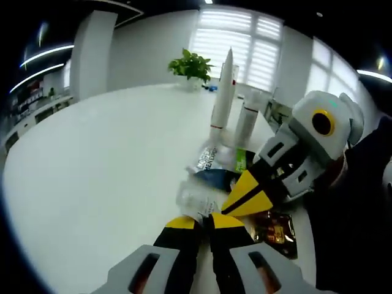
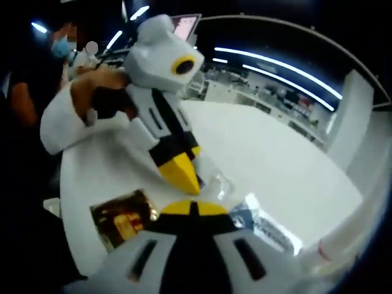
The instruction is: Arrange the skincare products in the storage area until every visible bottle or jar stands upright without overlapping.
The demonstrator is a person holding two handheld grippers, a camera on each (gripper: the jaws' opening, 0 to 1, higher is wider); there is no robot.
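Observation:
Two tall white tubes stand upright side by side on the white table. In front of them lie a dark blue sachet and a green packet. A small clear wrapper lies just ahead of my left gripper, whose yellow-tipped jaws stand together. I cannot tell whether they pinch it. My right gripper is also shut and shows in the left gripper view, coming in from the right with its tip close to the left one.
A gold-brown foil packet lies near the table's edge. A potted plant stands at the far side. A person's hand holds the left gripper. The table's left stretch is bare. One white tube rises at the right.

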